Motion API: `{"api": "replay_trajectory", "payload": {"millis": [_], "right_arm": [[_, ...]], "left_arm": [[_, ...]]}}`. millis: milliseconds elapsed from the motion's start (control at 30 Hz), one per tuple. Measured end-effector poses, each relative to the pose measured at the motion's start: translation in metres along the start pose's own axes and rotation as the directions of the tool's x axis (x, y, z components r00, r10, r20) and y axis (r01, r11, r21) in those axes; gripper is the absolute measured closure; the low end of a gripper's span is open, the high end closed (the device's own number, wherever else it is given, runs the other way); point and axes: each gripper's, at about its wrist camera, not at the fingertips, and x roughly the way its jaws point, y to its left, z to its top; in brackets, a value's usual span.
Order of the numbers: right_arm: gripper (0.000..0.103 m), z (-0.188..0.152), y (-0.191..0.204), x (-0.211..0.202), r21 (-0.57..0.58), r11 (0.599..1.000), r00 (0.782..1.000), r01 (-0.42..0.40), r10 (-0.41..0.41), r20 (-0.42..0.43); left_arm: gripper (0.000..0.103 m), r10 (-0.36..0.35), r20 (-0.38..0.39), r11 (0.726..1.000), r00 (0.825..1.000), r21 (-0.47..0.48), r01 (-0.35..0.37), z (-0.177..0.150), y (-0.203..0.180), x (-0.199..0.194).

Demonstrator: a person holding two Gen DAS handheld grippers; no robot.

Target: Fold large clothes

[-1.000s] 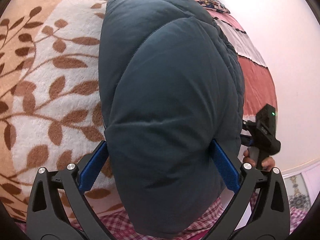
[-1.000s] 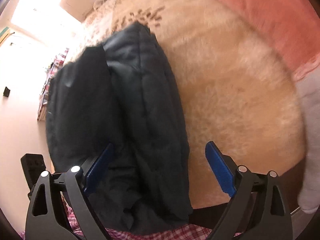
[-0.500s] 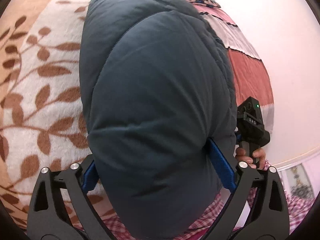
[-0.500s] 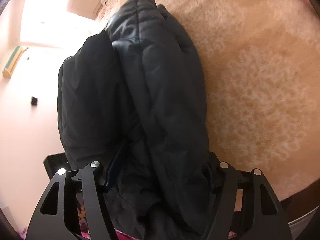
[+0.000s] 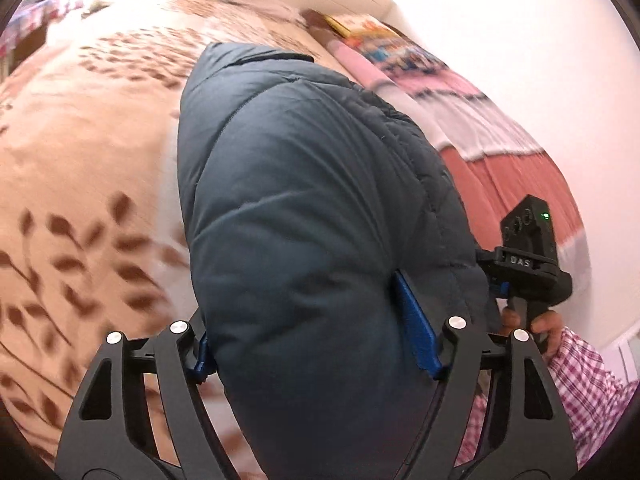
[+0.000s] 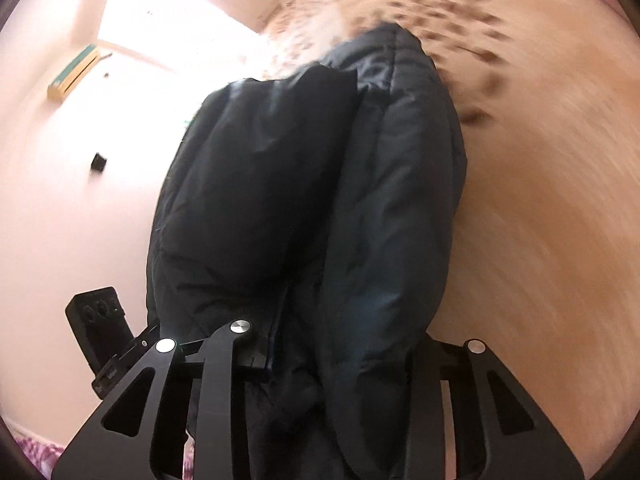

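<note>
A dark teal puffer jacket, bunched into thick padded folds, hangs lifted above a beige leaf-patterned blanket on the bed. The left gripper pinches one end between its blue pads, jaws pressed into the padding. The right gripper clamps the other end, jaws narrow and buried in fabric.

We record a bed covered by a cream blanket printed with brown leaves and stems. Along its far side lies a folded quilt in bands of pink, white and salmon, touching a plain pale wall. In the right wrist view, strong daylight floods from a window, washing out detail. A wall-mounted air conditioner sits beside it, and a small dark fixture lower on the pinkish wall.
</note>
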Motion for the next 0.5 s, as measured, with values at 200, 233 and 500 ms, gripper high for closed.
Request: {"api": "replay_trajectory", "payload": {"millis": [200, 233, 500], "right_arm": [[0.07, 0.043, 0.047, 0.063, -0.098, 0.994, 0.999, 0.043, -0.044, -0.008], [0.07, 0.044, 0.053, 0.07, -0.105, 0.993, 0.999, 0.051, -0.052, -0.009], [0.064, 0.025, 0.062, 0.095, -0.036, 0.995, 0.995, 0.094, -0.095, -0.025]], "left_arm": [[0.029, 0.086, 0.053, 0.995, 0.995, -0.058, -0.083, 0.048, 0.06, 0.004], [0.029, 0.094, 0.055, 0.994, 0.994, -0.06, -0.091, 0.051, 0.067, 0.006], [0.021, 0.117, 0.045, 0.99, 0.992, -0.09, -0.112, 0.042, 0.094, 0.007]]}}
